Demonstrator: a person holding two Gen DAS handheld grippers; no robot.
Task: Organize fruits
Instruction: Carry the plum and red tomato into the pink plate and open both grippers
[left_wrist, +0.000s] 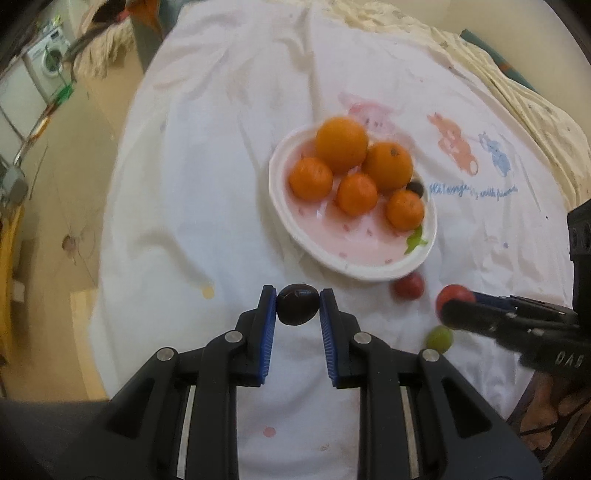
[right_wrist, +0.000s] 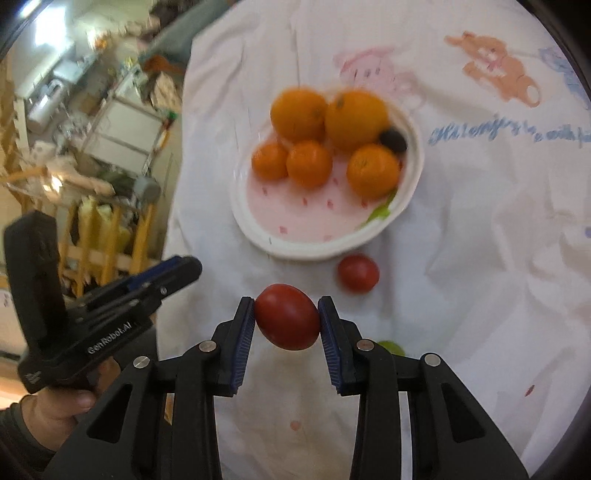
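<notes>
The white cloth (left_wrist: 207, 177) fills both views. Mid-frame sits the pink-centred plate (right_wrist: 314, 249) with five oranges (left_wrist: 341, 142). The right gripper (right_wrist: 286, 317) clamps a red tomato (right_wrist: 287, 316), long axis across the jaws; the left gripper (left_wrist: 297, 304) clenches a dark fruit (left_wrist: 297, 303), perhaps a plum. The plate lies straight above both jaws, roughly equally near.

"GenRobot.AI" runs in white along the left gripper (right_wrist: 184, 269) body; the blue script printed on the white tablecloth (right_wrist: 480, 258) stays too blurred to read.
</notes>
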